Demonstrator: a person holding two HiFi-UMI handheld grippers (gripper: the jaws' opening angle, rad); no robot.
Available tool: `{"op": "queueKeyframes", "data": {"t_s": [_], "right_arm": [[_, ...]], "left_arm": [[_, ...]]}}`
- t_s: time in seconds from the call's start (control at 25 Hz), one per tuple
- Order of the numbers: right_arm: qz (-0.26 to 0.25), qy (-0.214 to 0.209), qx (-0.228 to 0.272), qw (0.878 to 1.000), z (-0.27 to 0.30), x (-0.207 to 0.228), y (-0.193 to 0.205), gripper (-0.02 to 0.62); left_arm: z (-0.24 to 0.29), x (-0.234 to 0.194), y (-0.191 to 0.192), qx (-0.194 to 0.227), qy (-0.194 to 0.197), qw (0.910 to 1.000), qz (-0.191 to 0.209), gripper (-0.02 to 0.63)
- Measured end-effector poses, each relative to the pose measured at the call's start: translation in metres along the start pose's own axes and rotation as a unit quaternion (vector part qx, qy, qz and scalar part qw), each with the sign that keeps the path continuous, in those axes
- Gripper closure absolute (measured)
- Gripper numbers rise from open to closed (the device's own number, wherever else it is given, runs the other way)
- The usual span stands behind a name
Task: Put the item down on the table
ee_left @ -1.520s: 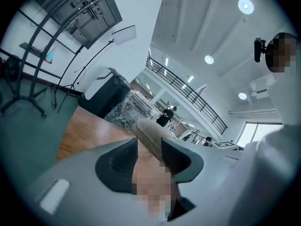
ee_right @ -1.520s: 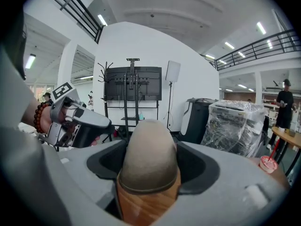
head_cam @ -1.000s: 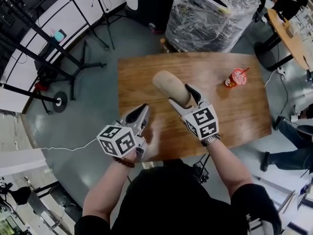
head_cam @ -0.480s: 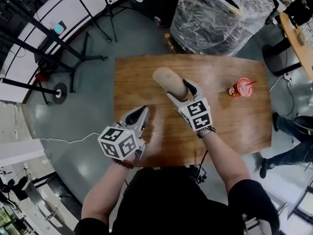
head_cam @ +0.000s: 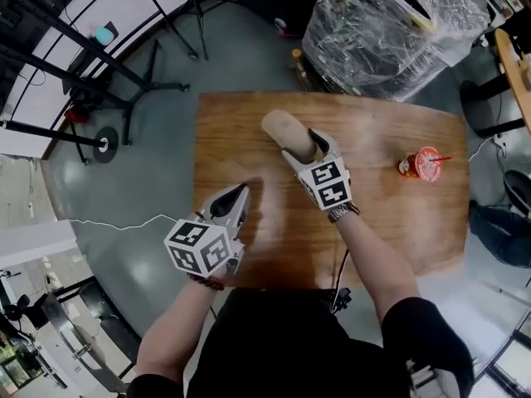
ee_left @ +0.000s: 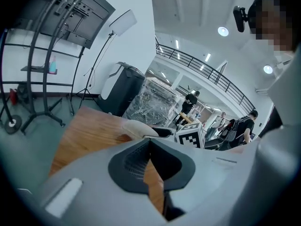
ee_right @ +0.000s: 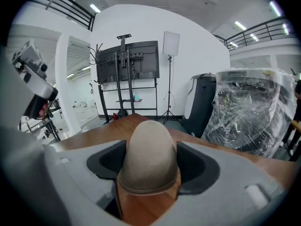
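The item is a beige, rounded, felt-like object (head_cam: 284,131), lying lengthwise between the jaws of my right gripper (head_cam: 304,149), which is shut on it over the far middle of the wooden table (head_cam: 382,222). In the right gripper view it (ee_right: 149,149) fills the gap between both pads. Whether it touches the tabletop I cannot tell. My left gripper (head_cam: 239,194) hovers over the table's near left part, shut with nothing in it; the left gripper view shows its jaws (ee_left: 149,142) pressed together and the beige item (ee_left: 136,128) beyond them.
A red cup with a straw (head_cam: 426,164) stands on the table's right side. Behind the far edge sits a plastic-wrapped pallet load (head_cam: 390,23). Black stands and tripods (head_cam: 99,81) are on the floor at the left. A cable (head_cam: 108,226) runs across the floor.
The right gripper keeps its hold on the beige item at nearly the same spot. The left gripper has drifted slightly toward the near edge. The head view has shifted.
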State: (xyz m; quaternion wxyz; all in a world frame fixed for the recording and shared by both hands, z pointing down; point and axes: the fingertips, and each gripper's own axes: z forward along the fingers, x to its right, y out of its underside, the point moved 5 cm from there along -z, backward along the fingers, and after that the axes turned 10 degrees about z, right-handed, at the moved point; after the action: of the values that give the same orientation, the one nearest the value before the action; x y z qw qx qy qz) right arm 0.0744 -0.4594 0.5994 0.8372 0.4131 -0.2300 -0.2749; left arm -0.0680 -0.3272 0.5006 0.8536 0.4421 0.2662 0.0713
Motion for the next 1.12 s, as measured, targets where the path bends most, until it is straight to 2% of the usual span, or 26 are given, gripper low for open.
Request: {"op": "queueKeyframes", "data": {"t_s": [0.72,1.12], "right_arm": [[-0.01,-0.013,-0.041,0.999,0.027,-0.001,0.025,0.266],[-0.017,-0.006,-0.038,0.999,0.02,-0.005,0.022,0.239]], "left_arm": [[0.002,-0.007,0.007,-0.011,-0.019,0.9997,-0.008,0.597],[-0.006,-0.001,0.003,0.001,-0.02,0.9998,-0.001,0.597]]}}
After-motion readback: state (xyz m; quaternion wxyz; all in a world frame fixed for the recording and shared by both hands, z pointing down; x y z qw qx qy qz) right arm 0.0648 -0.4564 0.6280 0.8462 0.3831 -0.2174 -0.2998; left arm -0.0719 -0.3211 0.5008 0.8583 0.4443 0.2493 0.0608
